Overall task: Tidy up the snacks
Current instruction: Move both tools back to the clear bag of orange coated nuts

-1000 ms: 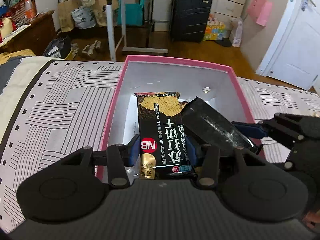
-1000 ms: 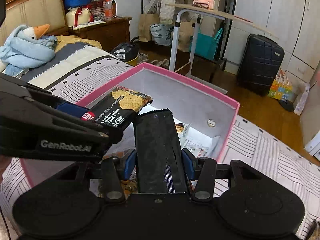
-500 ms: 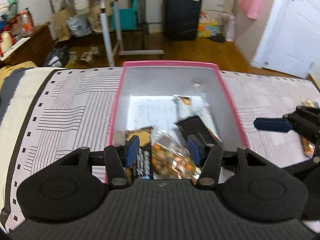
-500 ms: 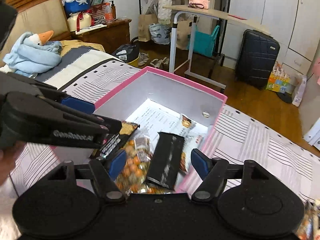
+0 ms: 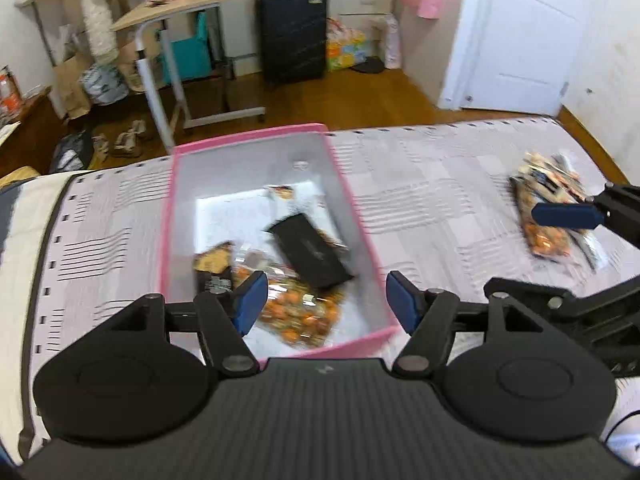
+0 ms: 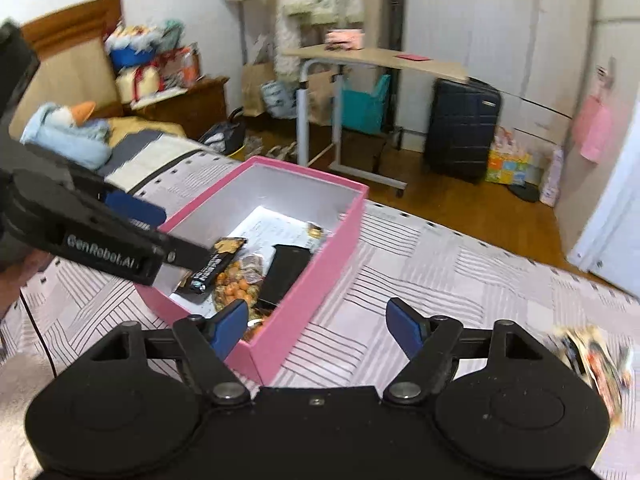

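Note:
A pink box (image 5: 344, 196) (image 6: 320, 280) sits on the patterned bedspread. Inside lie a black snack pack (image 5: 310, 254) (image 6: 286, 274), a dark cracker pack (image 5: 212, 268) (image 6: 214, 266) and a bag of orange snacks (image 5: 298, 312) (image 6: 234, 284). My left gripper (image 5: 326, 306) is open and empty above the box's near end. My right gripper (image 6: 320, 326) is open and empty, to the right of the box. A pile of loose snack packs (image 5: 548, 212) (image 6: 596, 364) lies on the bed to the right.
The bed's far edge drops to a wooden floor with a rolling side table (image 5: 200, 12), a dark suitcase (image 5: 290, 36) and bags. A white door (image 5: 524, 32) is at the right. A blue plush toy (image 6: 66, 132) lies near the headboard.
Both grippers let go of their packs, which now lie in the box. Both have opened wide, risen and swung right; the snack pile has come into view.

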Demonstrator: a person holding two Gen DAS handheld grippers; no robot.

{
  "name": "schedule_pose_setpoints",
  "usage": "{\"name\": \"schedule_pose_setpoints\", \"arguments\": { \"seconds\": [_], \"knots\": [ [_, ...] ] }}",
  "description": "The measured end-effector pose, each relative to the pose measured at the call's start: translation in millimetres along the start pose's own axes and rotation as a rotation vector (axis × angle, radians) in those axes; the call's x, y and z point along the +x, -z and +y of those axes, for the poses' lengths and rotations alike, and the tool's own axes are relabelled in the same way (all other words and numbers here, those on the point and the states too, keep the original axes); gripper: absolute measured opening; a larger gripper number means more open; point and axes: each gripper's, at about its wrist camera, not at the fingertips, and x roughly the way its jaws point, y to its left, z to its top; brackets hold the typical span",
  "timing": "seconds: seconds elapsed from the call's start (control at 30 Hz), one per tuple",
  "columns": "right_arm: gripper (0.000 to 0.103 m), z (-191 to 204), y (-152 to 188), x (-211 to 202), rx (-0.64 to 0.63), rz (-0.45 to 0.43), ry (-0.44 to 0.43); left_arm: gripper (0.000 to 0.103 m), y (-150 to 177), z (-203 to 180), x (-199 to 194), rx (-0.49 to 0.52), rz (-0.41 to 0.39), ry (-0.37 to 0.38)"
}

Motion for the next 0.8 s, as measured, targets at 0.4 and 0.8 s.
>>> {"name": "schedule_pose_setpoints", "arguments": {
  "seconds": [0.4, 0.8],
  "knots": [
    [0.087, -107, 93, -47, 0.209, -0.069, 0.093, 0.077, 18, -106, 45, 0.125, 0.011, 0.145],
    [0.089, -200, 182, -15, 0.381, -0.066, 0.15, 0.073, 10, -190, 131, 0.112, -0.013, 0.276]
  ]
}}
